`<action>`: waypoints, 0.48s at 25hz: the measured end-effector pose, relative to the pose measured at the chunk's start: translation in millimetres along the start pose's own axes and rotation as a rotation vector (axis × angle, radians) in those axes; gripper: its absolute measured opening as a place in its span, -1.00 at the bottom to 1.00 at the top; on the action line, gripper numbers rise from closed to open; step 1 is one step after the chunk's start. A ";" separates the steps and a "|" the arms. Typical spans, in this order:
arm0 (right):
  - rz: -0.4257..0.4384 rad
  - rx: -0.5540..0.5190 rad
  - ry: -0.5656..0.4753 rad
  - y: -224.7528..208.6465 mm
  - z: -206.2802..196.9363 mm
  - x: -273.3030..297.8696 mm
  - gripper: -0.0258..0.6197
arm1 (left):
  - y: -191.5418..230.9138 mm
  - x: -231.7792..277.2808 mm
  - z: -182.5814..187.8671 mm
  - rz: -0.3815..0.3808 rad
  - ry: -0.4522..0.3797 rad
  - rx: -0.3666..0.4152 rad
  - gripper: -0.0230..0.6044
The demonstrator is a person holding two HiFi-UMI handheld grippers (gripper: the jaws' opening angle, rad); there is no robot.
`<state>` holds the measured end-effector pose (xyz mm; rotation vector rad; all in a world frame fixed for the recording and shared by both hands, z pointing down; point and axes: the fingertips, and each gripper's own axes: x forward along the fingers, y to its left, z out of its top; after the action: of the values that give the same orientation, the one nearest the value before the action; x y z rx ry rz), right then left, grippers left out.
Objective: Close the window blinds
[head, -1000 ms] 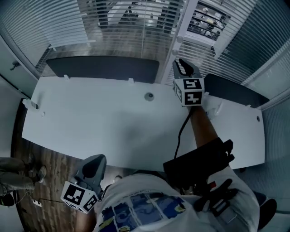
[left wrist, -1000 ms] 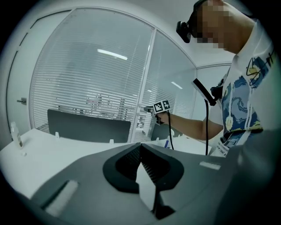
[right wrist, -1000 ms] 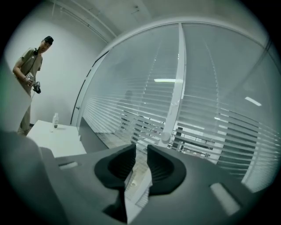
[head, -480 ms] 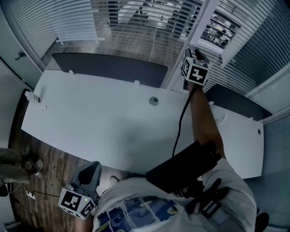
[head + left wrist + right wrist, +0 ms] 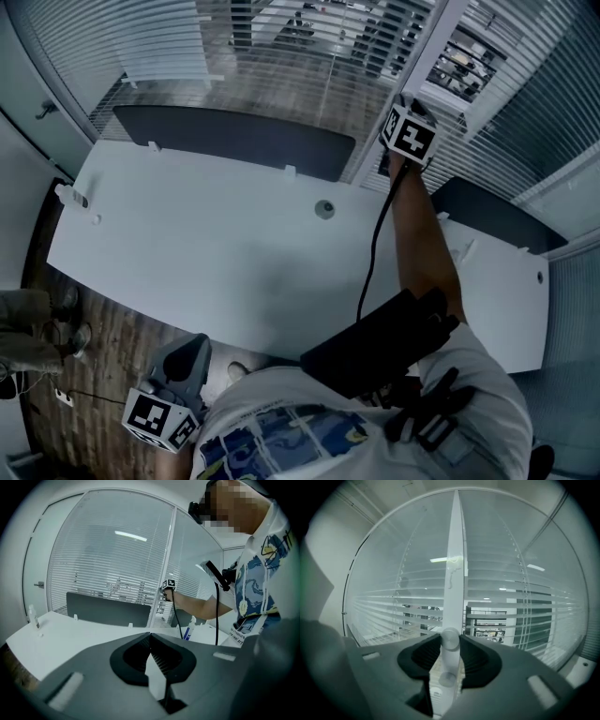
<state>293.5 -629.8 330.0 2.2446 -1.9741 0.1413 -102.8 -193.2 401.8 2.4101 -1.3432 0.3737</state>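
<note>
The right hand-held gripper [image 5: 451, 645] is spread wide, with the round knob [image 5: 450, 637] between its jaws, right at the window blinds [image 5: 389, 603]. The left hand-held gripper [image 5: 150, 638] is pressed together, near the tabletop [image 5: 216, 253].

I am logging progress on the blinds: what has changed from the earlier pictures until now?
The right gripper moved forward from above the desk to the window post and opened; its fingers now flank a round knob. The left gripper stayed low and shut.
</note>
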 end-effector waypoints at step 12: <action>-0.096 -0.354 0.062 6.8 2.3 1.1 -0.54 | 0.0 -8.1 -9.7 0.000 -0.001 -0.019 -0.91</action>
<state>286.8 -632.1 328.2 2.0719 -1.6994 -0.1376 -107.5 -182.8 407.4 2.3949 -1.3414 0.3575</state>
